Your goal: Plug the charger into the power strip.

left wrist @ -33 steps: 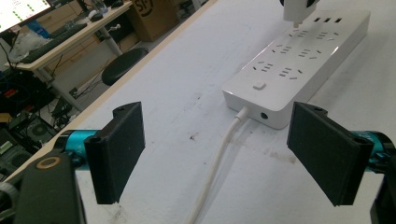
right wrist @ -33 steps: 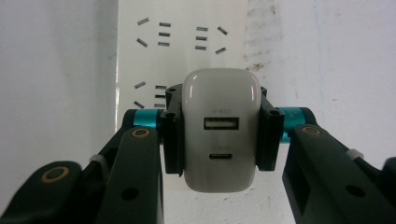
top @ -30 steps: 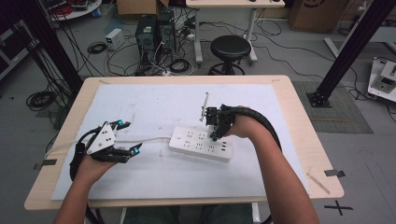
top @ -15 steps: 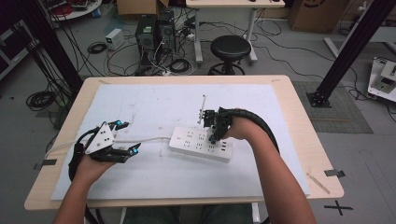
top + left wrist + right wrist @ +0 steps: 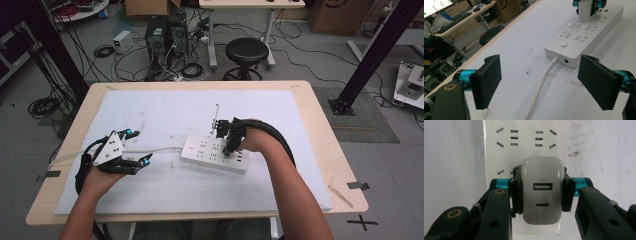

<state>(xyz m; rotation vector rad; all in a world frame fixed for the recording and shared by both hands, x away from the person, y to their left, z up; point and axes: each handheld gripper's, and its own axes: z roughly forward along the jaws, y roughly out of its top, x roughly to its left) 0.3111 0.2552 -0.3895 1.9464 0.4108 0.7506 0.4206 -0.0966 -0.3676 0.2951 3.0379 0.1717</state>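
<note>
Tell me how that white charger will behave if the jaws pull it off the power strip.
The charger looks rigid and glossy, so it may slip between the pads. Its rounded block shape suggests it is light. The power strip lies loose on the table, so it would probably lift along.

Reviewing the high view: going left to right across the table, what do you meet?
Left gripper → white cable → power strip → right gripper, holding the white charger, hidden here → tape strip at the table's right edge.
</note>
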